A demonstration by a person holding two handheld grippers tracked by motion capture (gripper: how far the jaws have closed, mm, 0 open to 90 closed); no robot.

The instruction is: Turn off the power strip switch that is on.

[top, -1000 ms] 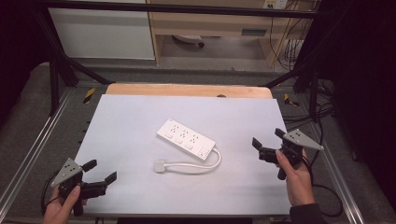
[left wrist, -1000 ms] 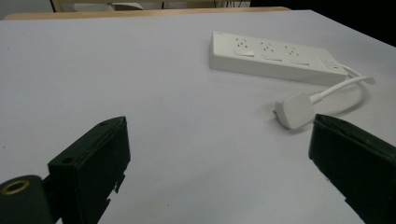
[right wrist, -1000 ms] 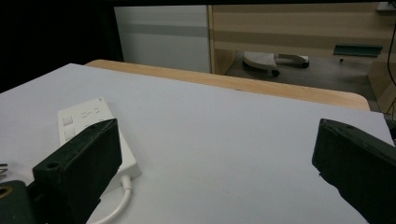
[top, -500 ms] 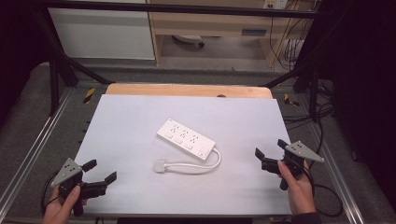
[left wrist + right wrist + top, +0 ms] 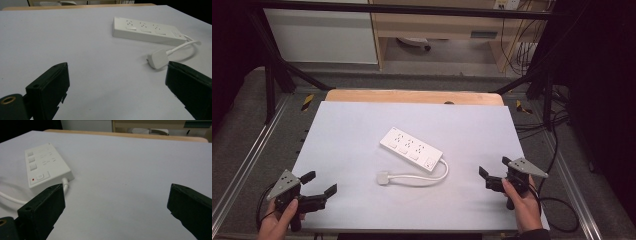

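A white power strip (image 5: 411, 149) lies at the middle of the white table top (image 5: 362, 125), its cable looping round to a flat white plug (image 5: 383, 178) in front of it. In the left gripper view the power strip (image 5: 147, 31) lies ahead to the right, the plug (image 5: 158, 58) nearer. My left gripper (image 5: 319, 183) stands open near the front left corner, nothing between its jaws. Over at the front right, my right gripper (image 5: 493, 167) is open too and holds nothing; in the right gripper view the strip (image 5: 45, 168) lies at its left.
A wooden strip (image 5: 412, 96) borders the table's far edge. Metal frame rails (image 5: 247, 160) run along both sides. Loose black cables (image 5: 557, 205) lie on the floor to the right. Behind the table stand a white cabinet (image 5: 322, 35) and a wooden shelf unit.
My right gripper has drawn back toward the front right corner and sunk lower. The left gripper has stayed put, and the power strip has not moved.
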